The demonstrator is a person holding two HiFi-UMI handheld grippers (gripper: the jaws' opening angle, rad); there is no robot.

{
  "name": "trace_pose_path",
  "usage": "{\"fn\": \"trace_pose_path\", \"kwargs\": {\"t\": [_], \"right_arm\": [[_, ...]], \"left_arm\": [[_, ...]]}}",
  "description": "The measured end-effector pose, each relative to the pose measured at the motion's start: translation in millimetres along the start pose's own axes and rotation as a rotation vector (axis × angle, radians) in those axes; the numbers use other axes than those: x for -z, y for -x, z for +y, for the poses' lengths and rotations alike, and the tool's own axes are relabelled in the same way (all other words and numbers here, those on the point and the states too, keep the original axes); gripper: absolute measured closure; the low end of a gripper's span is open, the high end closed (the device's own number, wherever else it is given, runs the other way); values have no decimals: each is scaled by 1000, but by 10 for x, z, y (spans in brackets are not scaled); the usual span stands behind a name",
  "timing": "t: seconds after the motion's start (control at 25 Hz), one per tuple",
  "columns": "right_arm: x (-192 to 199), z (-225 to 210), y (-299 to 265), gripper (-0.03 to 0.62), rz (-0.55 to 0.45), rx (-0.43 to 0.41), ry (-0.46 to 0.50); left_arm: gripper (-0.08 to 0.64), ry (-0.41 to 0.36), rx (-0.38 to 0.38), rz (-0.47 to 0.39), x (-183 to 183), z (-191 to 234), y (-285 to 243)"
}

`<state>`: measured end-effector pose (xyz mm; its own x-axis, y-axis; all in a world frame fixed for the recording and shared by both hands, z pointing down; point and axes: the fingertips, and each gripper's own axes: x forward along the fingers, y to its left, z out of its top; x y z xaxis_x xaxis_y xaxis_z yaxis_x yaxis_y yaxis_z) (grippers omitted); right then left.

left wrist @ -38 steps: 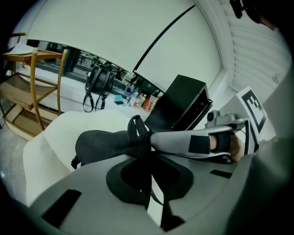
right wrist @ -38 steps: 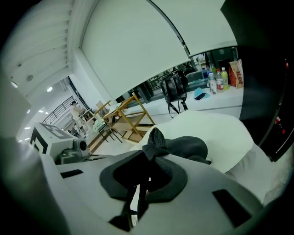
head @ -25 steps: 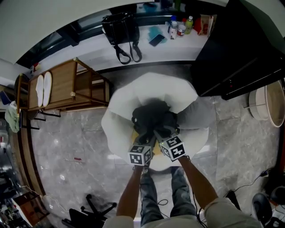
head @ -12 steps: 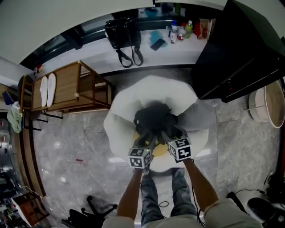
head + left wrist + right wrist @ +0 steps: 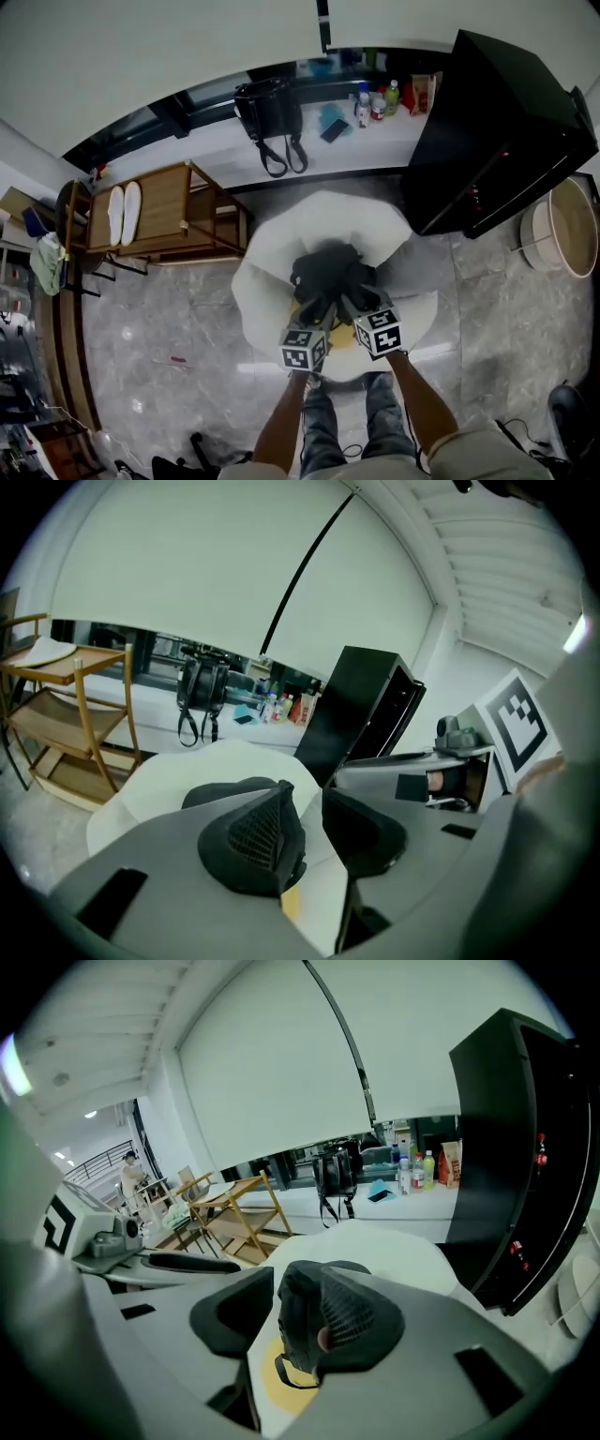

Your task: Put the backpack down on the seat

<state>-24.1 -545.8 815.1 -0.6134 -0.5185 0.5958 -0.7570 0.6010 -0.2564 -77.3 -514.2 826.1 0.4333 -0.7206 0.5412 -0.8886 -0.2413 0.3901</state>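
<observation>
The black backpack (image 5: 325, 270) lies slumped in the hollow of the white petal-shaped seat (image 5: 281, 234), over a yellow patch (image 5: 272, 1382). My left gripper (image 5: 322, 311) hovers at its near edge. Its jaws have just opened wide and eased in slightly, with only seat showing between the pads (image 5: 253, 841). My right gripper (image 5: 354, 302) hangs beside it. Its jaws have opened and have just been closing part way; a thin black strap loop (image 5: 286, 1374) shows low in the gap, not pinched. The backpack's top (image 5: 211, 794) rises beyond the left pads.
A wooden shelf trolley (image 5: 178, 211) stands left of the seat. A black handbag (image 5: 270, 108) and bottles (image 5: 375, 94) sit on the white ledge behind. A tall black cabinet (image 5: 497, 131) is to the right, a round basket (image 5: 562, 225) past it. The person's legs stand before the seat.
Both grippers have let go of the backpack and drawn up and back from it with jaws opened. The backpack stays on the seat.
</observation>
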Motion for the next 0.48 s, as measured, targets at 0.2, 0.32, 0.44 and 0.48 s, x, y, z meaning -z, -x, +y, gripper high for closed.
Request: {"fn": "trace_pose_path", "kwargs": {"t": [0.2,0.32,0.44,0.48], "right_arm": [[-276,180,216,476,-49,11,23],[-322,360,395,489,-63,-10,19],[-405,481,546,523,-81,0,28],[-430,514,595,534,-88,6,33]], "left_arm": [[484,-64,-31,-54,-346,-125,219],[509,-82,-37,-81,-436,-246,421],[518,-100,-25,-98,-539,-359,570],[520,-107,-19,-103,-565,-402,615]]}}
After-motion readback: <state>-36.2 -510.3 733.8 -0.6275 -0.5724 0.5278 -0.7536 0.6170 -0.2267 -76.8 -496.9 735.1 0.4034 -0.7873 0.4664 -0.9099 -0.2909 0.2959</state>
